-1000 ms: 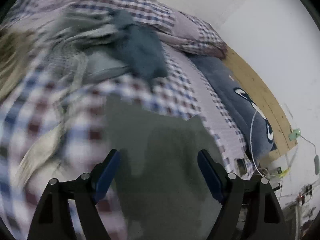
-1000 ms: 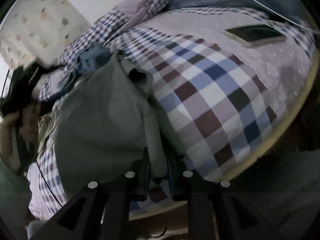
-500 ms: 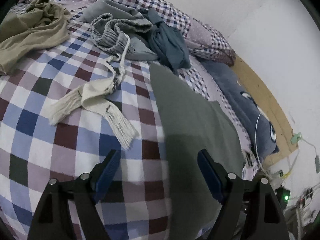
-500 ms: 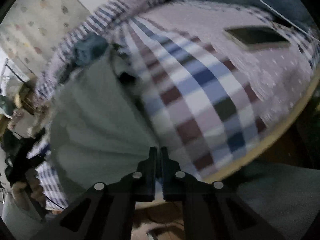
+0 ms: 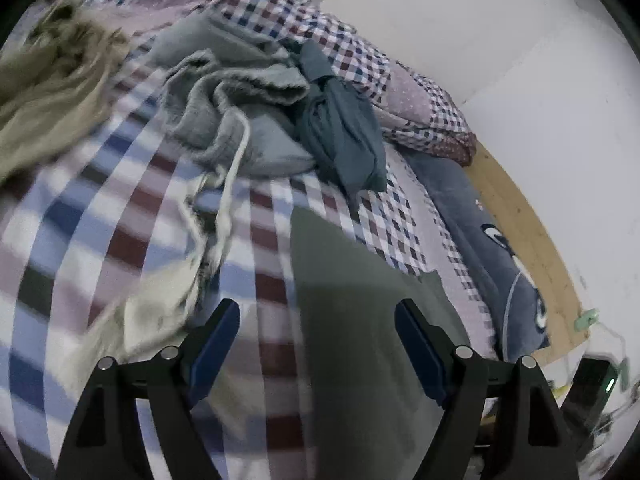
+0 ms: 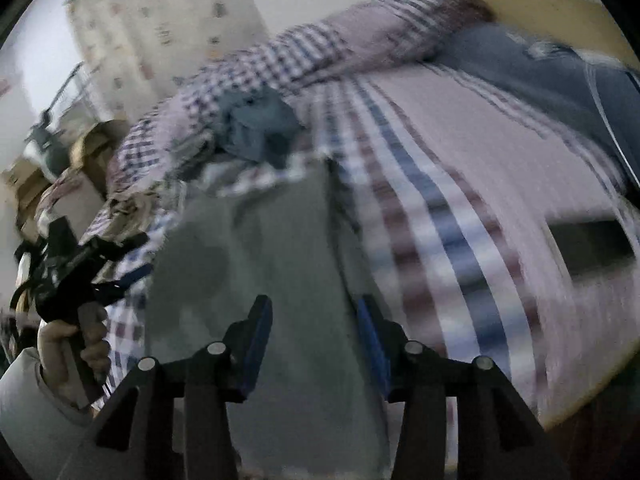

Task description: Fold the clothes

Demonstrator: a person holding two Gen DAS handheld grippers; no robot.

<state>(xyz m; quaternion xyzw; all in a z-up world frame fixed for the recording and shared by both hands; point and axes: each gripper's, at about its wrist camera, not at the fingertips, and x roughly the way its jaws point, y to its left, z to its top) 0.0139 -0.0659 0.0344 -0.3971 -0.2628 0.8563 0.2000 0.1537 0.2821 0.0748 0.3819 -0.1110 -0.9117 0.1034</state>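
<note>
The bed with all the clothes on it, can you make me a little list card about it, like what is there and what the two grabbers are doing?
bed cover: checked blanket
flat piece: grey-green garment, spread out near both grippers
pile behind: grey knit garment, teal garment, beige garment
also there: cream fringed scarf, dark blue pillow
left gripper: open, holding nothing
right gripper: jaws opening, garment below, not pinched
</note>
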